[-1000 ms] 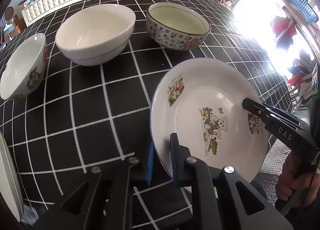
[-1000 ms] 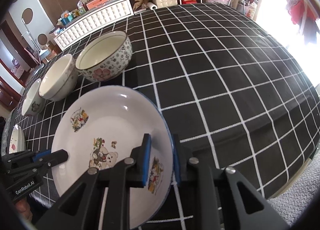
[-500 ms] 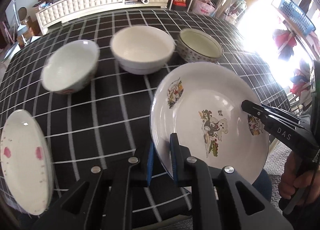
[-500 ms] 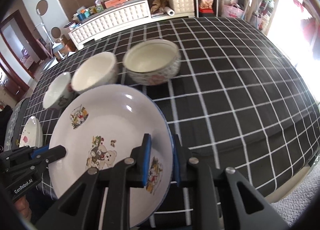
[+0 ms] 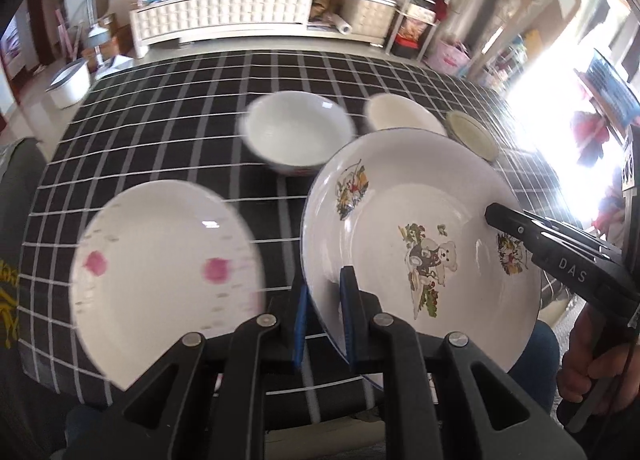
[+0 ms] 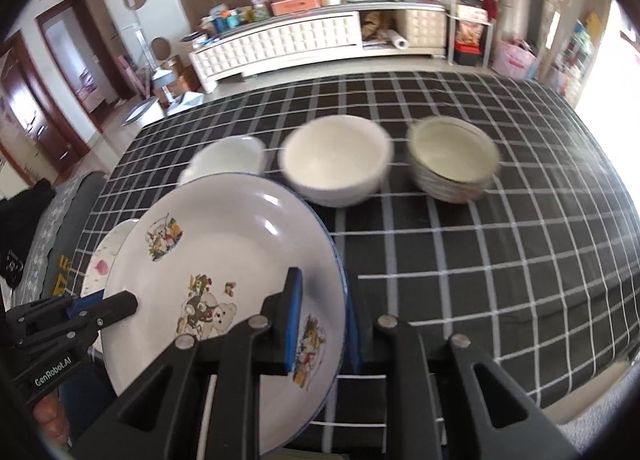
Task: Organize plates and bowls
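A white plate with cartoon bear prints (image 5: 400, 200) (image 6: 224, 244) hangs tilted above the table's near edge, held from both sides. My left gripper (image 5: 324, 292) is shut on its left rim, and my right gripper (image 6: 320, 300) is shut on its right rim. Each one shows in the other's view, the right gripper (image 5: 491, 217) and the left gripper (image 6: 120, 302). To the left lies a white plate with pink flowers (image 5: 160, 276) (image 6: 108, 256). Behind stand a small bowl (image 5: 298, 136) (image 6: 228, 158), a plain white bowl (image 5: 400, 116) (image 6: 336, 160) and a patterned bowl (image 5: 472, 134) (image 6: 452, 158).
The table wears a black cloth with white checks (image 5: 160, 132) (image 6: 500, 260). A white cabinet (image 5: 224, 18) (image 6: 280, 42) lines the far wall. A person's hand (image 5: 588, 372) holds the right gripper's handle. A dark seat (image 6: 48, 220) stands at the table's left end.
Both grippers have carried the cartoon plate leftward along the table and a little higher. The pink-flower plate has come into full view, and the three bowls now sit farther back and to the right.
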### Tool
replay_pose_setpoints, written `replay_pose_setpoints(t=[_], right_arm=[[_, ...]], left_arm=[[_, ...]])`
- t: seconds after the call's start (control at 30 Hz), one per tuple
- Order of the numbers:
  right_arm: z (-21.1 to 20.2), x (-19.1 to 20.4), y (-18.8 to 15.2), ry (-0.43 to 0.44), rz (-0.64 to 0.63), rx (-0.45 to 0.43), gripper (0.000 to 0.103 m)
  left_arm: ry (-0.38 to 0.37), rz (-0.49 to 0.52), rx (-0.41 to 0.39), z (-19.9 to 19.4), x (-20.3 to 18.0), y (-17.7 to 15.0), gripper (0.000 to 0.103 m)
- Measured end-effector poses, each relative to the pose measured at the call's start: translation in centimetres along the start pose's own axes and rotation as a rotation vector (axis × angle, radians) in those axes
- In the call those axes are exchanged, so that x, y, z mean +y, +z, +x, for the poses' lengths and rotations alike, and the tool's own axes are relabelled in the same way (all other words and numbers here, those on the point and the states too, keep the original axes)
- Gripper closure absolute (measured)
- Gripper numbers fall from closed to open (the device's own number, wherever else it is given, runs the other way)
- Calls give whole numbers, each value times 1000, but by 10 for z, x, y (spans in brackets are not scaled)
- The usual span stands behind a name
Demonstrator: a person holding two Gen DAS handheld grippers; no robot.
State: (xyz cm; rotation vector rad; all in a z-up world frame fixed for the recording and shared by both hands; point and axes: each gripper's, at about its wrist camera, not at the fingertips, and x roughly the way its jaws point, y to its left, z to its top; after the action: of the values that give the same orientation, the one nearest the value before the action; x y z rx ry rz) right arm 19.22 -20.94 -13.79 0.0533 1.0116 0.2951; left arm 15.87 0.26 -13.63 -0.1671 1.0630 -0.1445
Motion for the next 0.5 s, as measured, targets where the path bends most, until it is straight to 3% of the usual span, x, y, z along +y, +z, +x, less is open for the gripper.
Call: replay_pose_setpoints(t=[0.5], right_arm=[[42, 95, 14, 103, -126, 55, 79]], left_arm=[[89, -153, -44, -35, 102, -11, 90]])
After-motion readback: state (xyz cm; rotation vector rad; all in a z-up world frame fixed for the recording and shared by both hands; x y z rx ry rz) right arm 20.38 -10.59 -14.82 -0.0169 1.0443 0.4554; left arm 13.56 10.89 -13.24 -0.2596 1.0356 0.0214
